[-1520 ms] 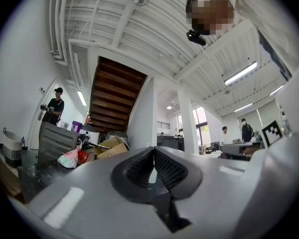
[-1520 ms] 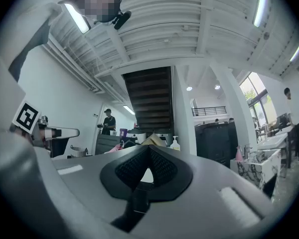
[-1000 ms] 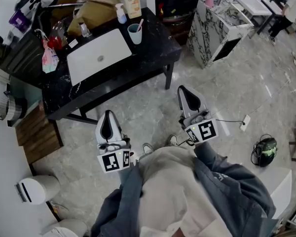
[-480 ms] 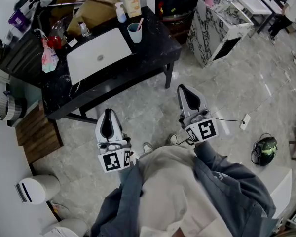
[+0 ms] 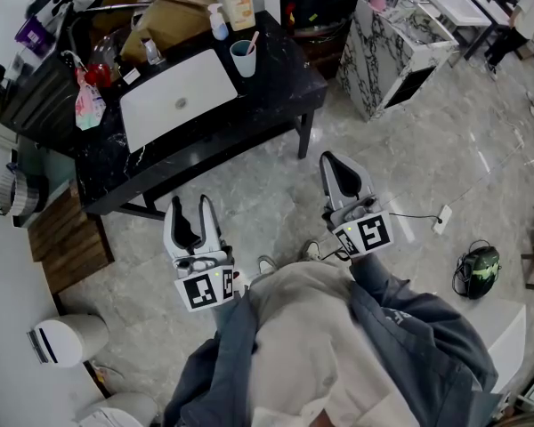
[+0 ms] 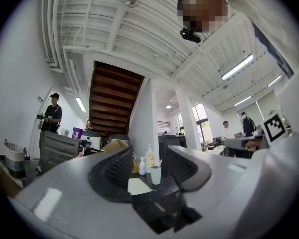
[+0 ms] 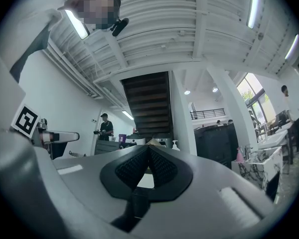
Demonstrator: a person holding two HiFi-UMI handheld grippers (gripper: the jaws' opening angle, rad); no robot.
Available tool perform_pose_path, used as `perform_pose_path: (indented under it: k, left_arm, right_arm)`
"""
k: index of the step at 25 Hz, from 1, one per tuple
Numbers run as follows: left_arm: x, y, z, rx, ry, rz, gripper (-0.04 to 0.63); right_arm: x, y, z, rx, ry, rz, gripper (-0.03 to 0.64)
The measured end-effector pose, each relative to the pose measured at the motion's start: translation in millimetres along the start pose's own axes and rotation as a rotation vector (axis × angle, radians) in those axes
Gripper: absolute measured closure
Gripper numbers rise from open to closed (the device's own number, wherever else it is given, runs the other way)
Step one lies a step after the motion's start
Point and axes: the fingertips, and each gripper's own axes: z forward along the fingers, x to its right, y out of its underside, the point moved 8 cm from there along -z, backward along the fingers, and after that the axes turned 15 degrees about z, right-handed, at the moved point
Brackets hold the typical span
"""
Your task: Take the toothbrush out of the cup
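A pale blue cup [image 5: 243, 60] stands at the far edge of the black table [image 5: 276, 96], beside a white basin [image 5: 176, 96]. A toothbrush [image 5: 252, 43] leans out of the cup. In the left gripper view the cup [image 6: 156, 175] and toothbrush [image 6: 160, 163] show far off between the jaws. My left gripper [image 5: 190, 205] hangs over the floor, well short of the table. Its jaws are opening, and nothing is between them. My right gripper [image 5: 330, 161] is shut and empty, also over the floor. In its own view the right gripper [image 7: 148, 151] has its pads pressed together.
A soap bottle [image 5: 238, 1] and a small pump bottle [image 5: 217, 25] stand behind the cup, next to cardboard boxes [image 5: 165, 12]. A marble-patterned cabinet [image 5: 387, 52] is right of the table. On the floor lie a green-black bag [image 5: 477, 271] and a white bin [image 5: 67, 341].
The left gripper's jaws have gone from shut to wide apart. Neither hand has moved and the right gripper stays shut.
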Motion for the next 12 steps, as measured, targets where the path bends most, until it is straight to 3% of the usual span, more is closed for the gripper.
perform_pose_path:
  k: [12]
  left_arm:
    - [7.8,-4.9,6.6,-0.004,-0.004,-0.001,0.374]
  right_arm:
    - [8.7,-6.5,-1.7,-0.015,-0.025,0.002,0.612]
